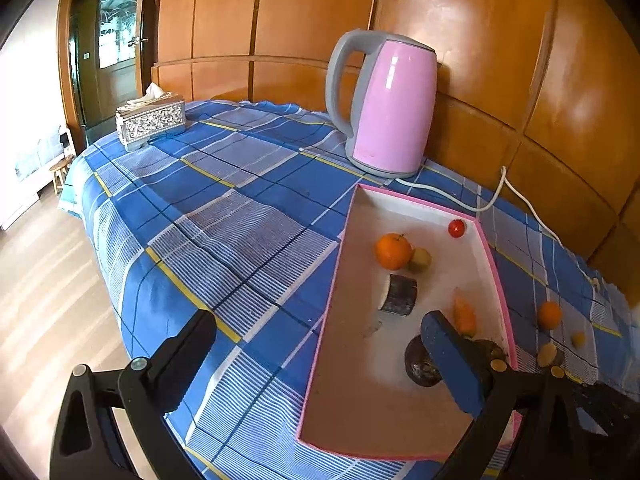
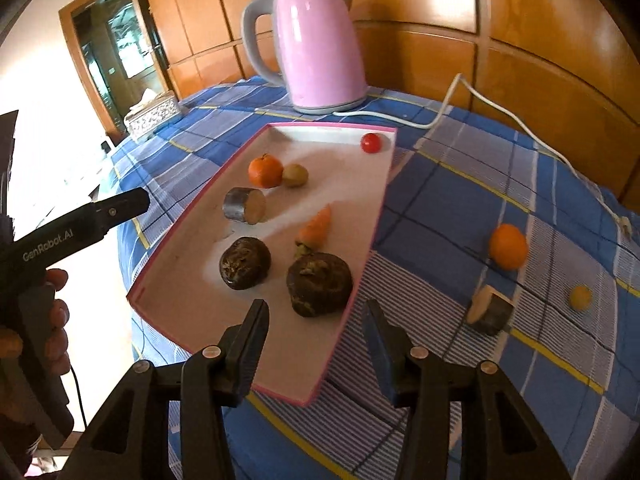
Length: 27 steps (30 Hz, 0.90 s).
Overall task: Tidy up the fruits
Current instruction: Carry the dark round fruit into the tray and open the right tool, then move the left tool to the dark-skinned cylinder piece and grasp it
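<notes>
A pink-rimmed white tray (image 2: 192, 264) (image 1: 352, 216) lies on the checked cloth. In it are an orange (image 2: 265, 171) (image 1: 393, 251), a small yellow-green fruit (image 2: 295, 175), a red tomato (image 2: 371, 143) (image 1: 456, 228), a cut cylinder piece (image 2: 245, 205) (image 1: 398, 294), a carrot piece (image 2: 316, 227) (image 1: 465, 314) and two dark round roots (image 2: 245, 263) (image 2: 319, 283). On the cloth to the right lie another orange (image 2: 508, 246), a cut piece (image 2: 490, 312) and a small yellow fruit (image 2: 580, 297). My right gripper (image 2: 316, 340) is open and empty above the tray's near edge. My left gripper (image 1: 320, 356) is open and empty over the tray's left side.
A pink kettle (image 2: 320, 44) (image 1: 390, 100) stands behind the tray, its white cord (image 2: 520, 128) trailing right across the cloth. A patterned tissue box (image 1: 152, 120) sits at the far left corner. A wooden wall runs behind; the table edge drops to the floor at left.
</notes>
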{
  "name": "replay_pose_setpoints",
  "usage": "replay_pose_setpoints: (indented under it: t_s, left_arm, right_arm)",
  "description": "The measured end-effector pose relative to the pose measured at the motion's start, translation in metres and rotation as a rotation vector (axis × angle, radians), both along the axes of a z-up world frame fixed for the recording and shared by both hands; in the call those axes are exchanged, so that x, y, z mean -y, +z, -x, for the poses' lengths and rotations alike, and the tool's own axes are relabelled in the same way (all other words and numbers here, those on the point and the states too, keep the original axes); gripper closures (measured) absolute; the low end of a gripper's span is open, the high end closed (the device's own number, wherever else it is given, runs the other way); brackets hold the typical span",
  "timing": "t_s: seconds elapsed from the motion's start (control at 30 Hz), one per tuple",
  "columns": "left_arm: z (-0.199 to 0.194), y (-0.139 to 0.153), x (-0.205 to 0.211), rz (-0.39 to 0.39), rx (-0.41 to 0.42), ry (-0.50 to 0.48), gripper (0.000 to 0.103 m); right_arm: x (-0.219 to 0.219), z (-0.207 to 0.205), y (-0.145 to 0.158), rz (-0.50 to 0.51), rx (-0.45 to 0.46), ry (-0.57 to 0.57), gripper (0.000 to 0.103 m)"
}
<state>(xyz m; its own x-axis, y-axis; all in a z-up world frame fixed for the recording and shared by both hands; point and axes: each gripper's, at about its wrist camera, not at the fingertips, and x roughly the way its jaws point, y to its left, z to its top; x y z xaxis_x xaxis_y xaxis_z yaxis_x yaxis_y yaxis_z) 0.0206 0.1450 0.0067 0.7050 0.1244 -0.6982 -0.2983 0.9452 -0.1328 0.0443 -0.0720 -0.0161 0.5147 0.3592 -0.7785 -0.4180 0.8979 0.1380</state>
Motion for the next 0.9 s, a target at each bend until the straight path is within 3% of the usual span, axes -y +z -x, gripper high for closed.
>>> replay_pose_setpoints:
  t_s: [0.9]
  left_arm:
    - [0.005, 0.003, 0.036, -0.011, -0.012, -0.119, 0.000]
  right_arm:
    - [0.036, 0.023, 0.005, -0.002, 0.052, -0.143, 0.054]
